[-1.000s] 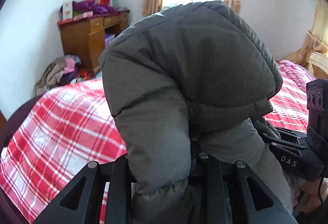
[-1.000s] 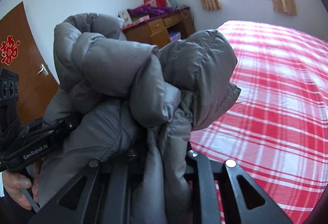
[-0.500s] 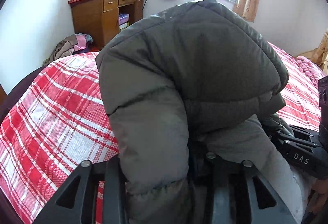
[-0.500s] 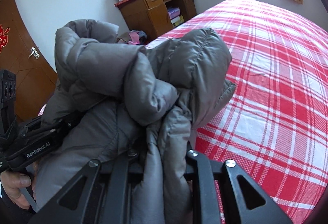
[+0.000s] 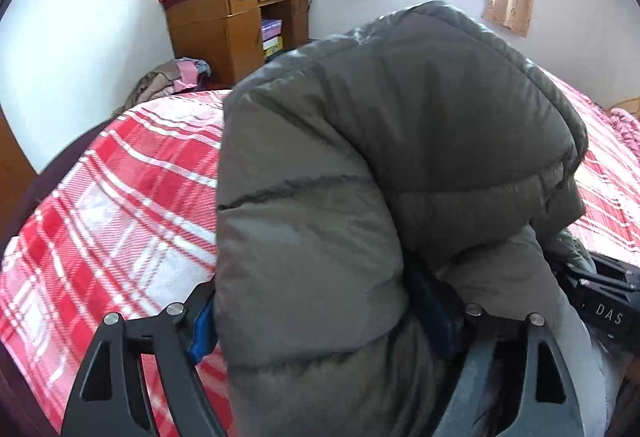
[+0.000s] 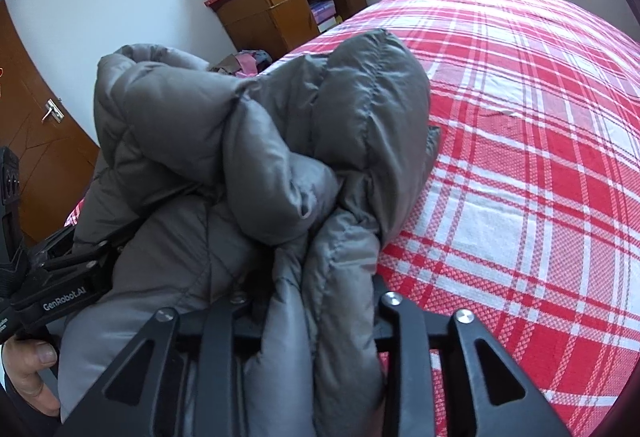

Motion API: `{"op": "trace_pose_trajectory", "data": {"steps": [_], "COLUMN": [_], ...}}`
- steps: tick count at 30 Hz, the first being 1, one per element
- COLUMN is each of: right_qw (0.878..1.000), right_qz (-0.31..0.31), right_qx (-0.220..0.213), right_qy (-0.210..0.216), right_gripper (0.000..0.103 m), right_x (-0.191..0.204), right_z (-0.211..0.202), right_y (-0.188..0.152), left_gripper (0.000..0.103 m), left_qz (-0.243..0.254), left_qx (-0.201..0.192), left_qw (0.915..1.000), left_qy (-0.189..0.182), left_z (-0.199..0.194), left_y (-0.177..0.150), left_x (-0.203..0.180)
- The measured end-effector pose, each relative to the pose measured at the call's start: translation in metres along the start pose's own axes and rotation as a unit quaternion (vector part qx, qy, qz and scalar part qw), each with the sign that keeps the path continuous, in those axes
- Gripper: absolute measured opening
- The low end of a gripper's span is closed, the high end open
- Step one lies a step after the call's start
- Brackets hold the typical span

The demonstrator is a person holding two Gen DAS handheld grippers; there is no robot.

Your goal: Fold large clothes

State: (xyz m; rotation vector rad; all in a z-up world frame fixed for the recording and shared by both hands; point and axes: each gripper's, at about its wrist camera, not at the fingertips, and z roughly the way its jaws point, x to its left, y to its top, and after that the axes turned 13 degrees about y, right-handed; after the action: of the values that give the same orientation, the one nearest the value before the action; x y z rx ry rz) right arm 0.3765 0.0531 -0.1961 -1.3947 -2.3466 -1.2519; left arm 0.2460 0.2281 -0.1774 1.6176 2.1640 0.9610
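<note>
Bed (image 6: 540, 165): I use the red plaid cover as my folding surface; its far and right expanse lies bare.
Jacket (image 5: 400, 165): grey quilted puffer, bunched high at the bed's near edge, held between both grippers, puffy folds and seams showing.
Left gripper (image 5: 320, 321): jaws opening wide, jacket bulk between them, blue pads exposed; I judge I am releasing it.
Right gripper (image 6: 316, 309): jaws opening, only partly apart, a fold of jacket between; whether the pads press, I cannot tell.

Grey puffer jacket (image 5: 400, 157) between opening left gripper (image 5: 320, 321) fingers, over plaid bed (image 5: 120, 217).
</note>
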Motion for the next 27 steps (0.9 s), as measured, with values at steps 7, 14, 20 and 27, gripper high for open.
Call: {"op": "trace_pose_trajectory", "data": {"steps": [7, 14, 20, 27], "right_qw": [0.999, 0.988, 0.98, 0.975], "right_qz": [-0.014, -0.085, -0.116, -0.135], "right_qx": [-0.022, -0.089, -0.133, -0.152], "right_qy": [-0.048, -0.094, -0.091, -0.086], "right_gripper": [0.07, 0.082, 0.087, 0.087], "right_x": [0.021, 0.087, 0.129, 0.152], "right_z": [-0.04, -0.125, -0.161, -0.176], "right_y": [-0.002, -0.031, -0.044, -0.051], "left_gripper": [0.083, 0.084, 0.086, 0.086], "left_qz": [-0.008, -0.033, -0.031, -0.039], "left_qx": [-0.08, -0.121, -0.153, -0.161], "left_qw": [0.9964, 0.9918, 0.9875, 0.9861], "left_qy": [0.026, 0.025, 0.017, 0.012], "left_z": [-0.094, -0.176, -0.211, -0.216], "left_y": [-0.012, -0.033, -0.039, -0.038], "left_x": [0.023, 0.051, 0.047, 0.052]}}
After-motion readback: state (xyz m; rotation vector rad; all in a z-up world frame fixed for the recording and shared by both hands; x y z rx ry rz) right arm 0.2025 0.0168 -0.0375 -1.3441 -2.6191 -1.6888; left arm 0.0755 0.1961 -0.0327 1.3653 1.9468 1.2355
